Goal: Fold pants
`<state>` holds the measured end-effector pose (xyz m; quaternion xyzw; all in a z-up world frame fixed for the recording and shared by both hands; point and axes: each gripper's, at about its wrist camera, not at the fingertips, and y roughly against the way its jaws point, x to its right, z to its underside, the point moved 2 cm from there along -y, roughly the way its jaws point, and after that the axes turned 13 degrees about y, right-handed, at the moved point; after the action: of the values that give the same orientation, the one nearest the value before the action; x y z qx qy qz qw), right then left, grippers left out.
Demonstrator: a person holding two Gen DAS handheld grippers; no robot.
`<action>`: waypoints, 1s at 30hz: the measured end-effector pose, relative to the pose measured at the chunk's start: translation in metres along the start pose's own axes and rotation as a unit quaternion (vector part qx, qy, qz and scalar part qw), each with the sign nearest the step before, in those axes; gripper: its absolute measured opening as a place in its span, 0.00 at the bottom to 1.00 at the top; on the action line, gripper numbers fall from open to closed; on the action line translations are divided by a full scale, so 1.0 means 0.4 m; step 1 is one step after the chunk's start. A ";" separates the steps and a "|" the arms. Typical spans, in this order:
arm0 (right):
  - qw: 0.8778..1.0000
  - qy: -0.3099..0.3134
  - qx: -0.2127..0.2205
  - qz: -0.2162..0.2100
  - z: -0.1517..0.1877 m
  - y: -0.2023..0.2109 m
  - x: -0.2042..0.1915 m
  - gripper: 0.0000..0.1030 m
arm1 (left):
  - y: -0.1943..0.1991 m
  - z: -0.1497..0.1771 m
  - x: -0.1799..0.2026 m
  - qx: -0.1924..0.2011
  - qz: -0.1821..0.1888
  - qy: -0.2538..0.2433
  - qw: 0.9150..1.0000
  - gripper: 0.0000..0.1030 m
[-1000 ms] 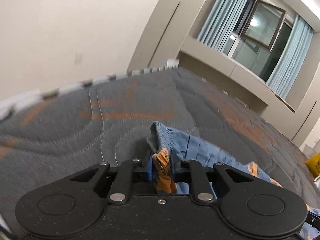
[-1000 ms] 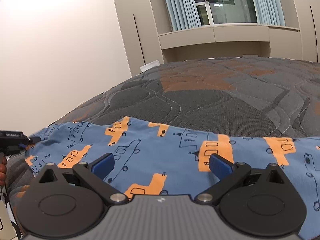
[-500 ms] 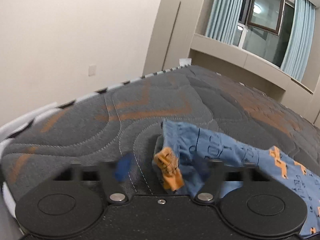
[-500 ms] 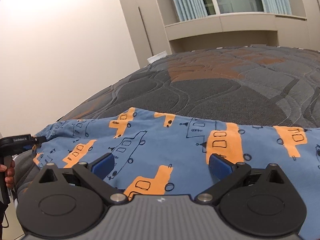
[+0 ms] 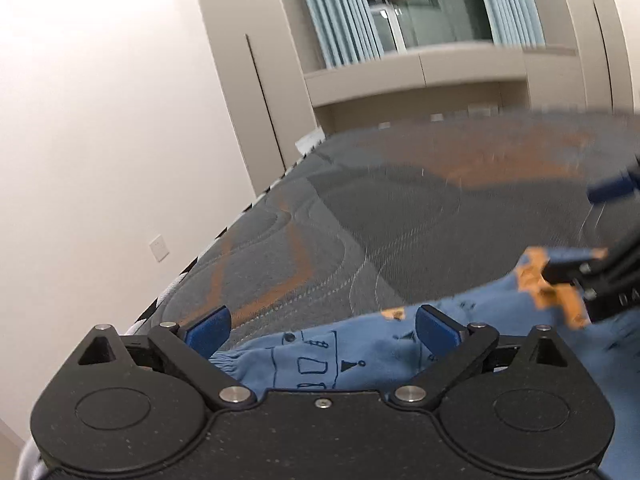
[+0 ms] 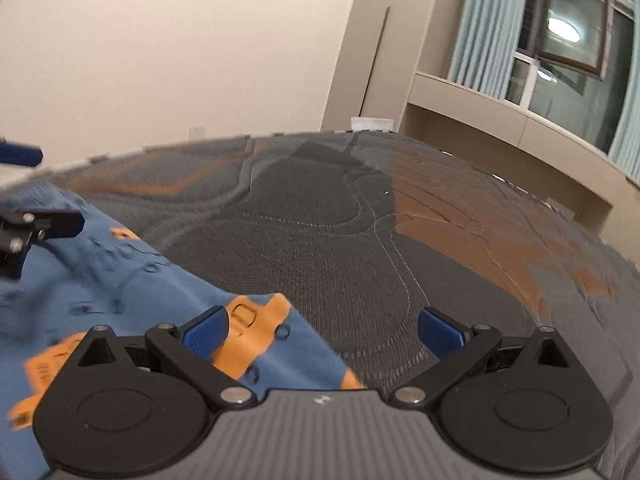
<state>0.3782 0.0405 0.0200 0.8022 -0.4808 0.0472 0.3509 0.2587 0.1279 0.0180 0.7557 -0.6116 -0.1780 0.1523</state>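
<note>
— Quilted grey-and-orange bed (image 5: 400,216) under both cameras. Where are the pants?

— Blue pants (image 5: 320,360) lie on the bed's near part, just under my left gripper (image 5: 322,326); my right gripper (image 6: 322,328) hangs over their edge.

— Fingers?

— Both pairs spread wide, grasping nothing. I judge I'm holding them apart so each can take a fresh edge for a fold.

We see soft blue cloth pants with orange prints (image 5: 360,356) lying on the grey-and-orange quilted mattress (image 6: 340,240), whose knit looks rough and matt. Beside the mattress, the left gripper (image 5: 320,326) shows matt black plastic, bright metal rivets and ribbed blue pads (image 5: 208,326).
</note>
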 end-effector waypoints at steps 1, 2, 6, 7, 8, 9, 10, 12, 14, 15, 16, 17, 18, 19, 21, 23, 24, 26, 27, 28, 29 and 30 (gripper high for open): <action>1.000 0.008 -0.004 -0.005 -0.002 -0.023 -0.003 1.00 | -0.015 0.006 0.001 -0.009 -0.006 -0.003 1.000 0.96; 1.000 0.013 -0.011 -0.006 -0.001 -0.044 -0.005 1.00 | -0.027 0.012 -0.004 -0.017 -0.010 -0.001 1.000 0.96; 0.999 0.008 -0.036 -0.011 0.016 -0.102 0.020 1.00 | -0.072 0.046 -0.051 -0.053 -0.022 0.016 0.998 0.99; 0.999 0.002 -0.038 -0.008 0.018 -0.107 0.031 1.00 | -0.071 0.048 -0.067 -0.054 -0.018 0.032 0.998 0.99; 0.999 0.002 -0.037 0.001 0.022 -0.109 0.042 1.00 | -0.070 0.047 -0.078 -0.058 -0.019 0.041 0.997 0.99; 0.999 0.004 -0.032 0.006 0.029 -0.109 0.052 1.00 | -0.071 0.045 -0.087 -0.059 -0.021 0.045 0.997 1.00; 0.999 0.000 -0.036 0.016 0.035 -0.107 0.062 1.00 | -0.068 0.042 -0.092 -0.059 -0.023 0.049 0.997 0.99; 0.998 -0.008 -0.038 0.041 0.047 -0.085 0.074 1.00 | -0.049 0.039 -0.091 -0.056 -0.023 0.055 0.997 0.98; 1.000 -0.011 -0.017 0.023 0.058 -0.032 0.073 1.00 | -0.021 0.036 -0.075 -0.049 -0.015 0.054 0.997 0.99; 1.000 -0.011 -0.012 0.007 0.065 -0.007 0.069 1.00 | -0.005 0.034 -0.065 -0.045 -0.008 0.054 0.998 0.99; 1.000 -0.009 -0.008 -0.005 0.077 0.024 0.059 1.00 | 0.008 0.034 -0.053 -0.040 0.000 0.055 0.998 0.99; 1.000 -0.003 -0.007 -0.013 0.093 0.054 0.047 1.00 | 0.020 0.034 -0.041 -0.038 0.008 0.055 0.998 0.99; 1.000 0.005 -0.009 -0.017 0.114 0.084 0.035 1.00 | 0.033 0.036 -0.029 -0.039 0.017 0.056 0.998 0.99; 1.000 0.014 -0.012 -0.016 0.130 0.109 0.027 1.00 | 0.044 0.039 -0.014 -0.041 0.028 0.057 0.997 0.99; 0.999 0.035 -0.016 -0.006 0.179 0.169 0.009 1.00 | 0.064 0.051 0.014 -0.043 0.043 0.059 0.996 0.99; 0.998 0.055 -0.007 0.017 0.230 0.238 0.007 1.00 | 0.080 0.069 0.045 -0.044 0.049 0.056 0.996 0.99; 0.997 0.062 -0.009 0.034 0.252 0.265 0.012 1.00 | 0.086 0.079 0.059 -0.046 0.048 0.054 0.996 0.99; 0.995 0.064 -0.026 0.073 0.295 0.314 0.030 1.00 | 0.094 0.101 0.079 -0.049 0.043 0.047 0.997 0.99; 0.994 0.061 -0.036 0.088 0.316 0.332 0.044 1.00 | 0.096 0.109 0.084 -0.050 0.039 0.042 0.997 0.99; 0.992 0.057 -0.046 0.104 0.341 0.352 0.057 1.00 | 0.097 0.116 0.085 -0.050 0.031 0.034 0.998 0.99; 0.990 0.052 -0.058 0.122 0.370 0.372 0.074 1.00 | 0.100 0.123 0.084 -0.048 0.020 0.026 0.998 0.99; 0.986 0.048 -0.074 0.144 0.404 0.391 0.095 1.00 | 0.104 0.127 0.081 -0.043 0.004 0.017 0.999 0.99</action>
<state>0.2304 -0.1314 -0.0046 0.6933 -0.5761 0.0995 0.4214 0.2054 0.0870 -0.0114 0.7489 -0.6036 -0.1906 0.1961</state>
